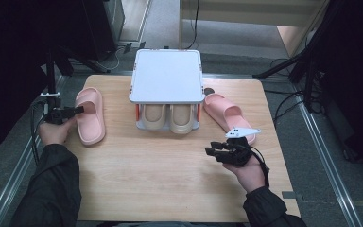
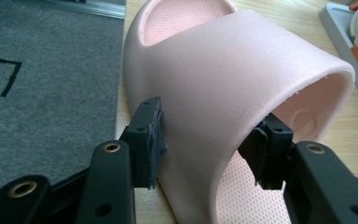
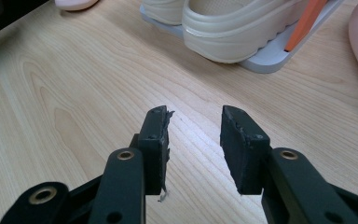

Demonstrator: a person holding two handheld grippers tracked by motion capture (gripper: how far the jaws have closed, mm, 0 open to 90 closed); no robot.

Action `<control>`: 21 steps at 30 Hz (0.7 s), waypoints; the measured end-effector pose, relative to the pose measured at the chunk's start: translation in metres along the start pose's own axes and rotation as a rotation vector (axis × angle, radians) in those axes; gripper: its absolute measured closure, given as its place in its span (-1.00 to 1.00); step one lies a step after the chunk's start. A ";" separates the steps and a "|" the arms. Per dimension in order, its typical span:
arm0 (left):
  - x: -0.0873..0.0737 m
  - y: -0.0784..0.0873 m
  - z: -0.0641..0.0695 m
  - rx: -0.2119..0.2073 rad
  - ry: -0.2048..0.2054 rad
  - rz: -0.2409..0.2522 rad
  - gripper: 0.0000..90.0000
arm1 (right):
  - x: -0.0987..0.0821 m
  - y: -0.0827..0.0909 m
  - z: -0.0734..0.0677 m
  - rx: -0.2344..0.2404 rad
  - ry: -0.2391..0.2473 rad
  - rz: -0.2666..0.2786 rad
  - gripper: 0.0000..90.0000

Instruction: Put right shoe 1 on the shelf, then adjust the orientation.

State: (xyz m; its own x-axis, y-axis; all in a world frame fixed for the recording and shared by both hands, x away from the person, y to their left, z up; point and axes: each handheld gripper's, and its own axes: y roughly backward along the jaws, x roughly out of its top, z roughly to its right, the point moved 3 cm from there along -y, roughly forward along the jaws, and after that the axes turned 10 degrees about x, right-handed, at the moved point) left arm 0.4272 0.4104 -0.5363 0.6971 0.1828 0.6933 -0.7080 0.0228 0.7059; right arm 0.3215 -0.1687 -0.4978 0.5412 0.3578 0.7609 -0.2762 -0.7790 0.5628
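- Left gripper (image 1: 78, 110): positioned at the left edge of the wooden table (image 1: 170, 189), pointing at the left pink slipper (image 1: 90, 115). In the left gripper view the jaws straddle the strap of this slipper (image 2: 223, 93), one outside it and one under its arch; the outer pad (image 2: 151, 140) lies against the strap, while contact at the inner pad cannot be confirmed.
- Left pink slipper: lies flat on the table, left of the shoe rack (image 1: 167, 90) and apart from it.
- Right gripper (image 1: 211, 148): held over bare tabletop at the right front, jaws spread with nothing between them (image 3: 193, 140).
- Right pink slipper (image 1: 227, 115): lies on the table just beside the rack's right side, behind the right gripper.
- Shoe rack: stands at the table's far centre, white top shelf bare; a pair of beige shoes (image 1: 168, 117) occupies the lower level.
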 end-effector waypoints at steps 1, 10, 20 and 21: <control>0.000 0.000 0.001 0.010 -0.011 0.000 0.22 | 0.000 0.000 0.000 0.000 0.001 0.000 0.39; 0.001 0.005 0.002 0.002 -0.006 -0.019 0.61 | 0.000 0.002 0.000 -0.006 0.007 0.002 0.39; 0.005 0.005 0.013 -0.040 -0.004 -0.088 0.85 | 0.000 0.001 0.000 -0.004 0.009 0.002 0.40; 0.006 0.005 0.015 -0.037 -0.010 -0.085 0.85 | 0.000 0.001 0.000 -0.004 0.009 0.001 0.39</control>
State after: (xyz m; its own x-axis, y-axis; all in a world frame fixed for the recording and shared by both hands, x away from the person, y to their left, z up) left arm 0.4293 0.3966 -0.5266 0.7560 0.1691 0.6324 -0.6495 0.0743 0.7567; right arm 0.3212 -0.1697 -0.4969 0.5336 0.3614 0.7646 -0.2801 -0.7776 0.5629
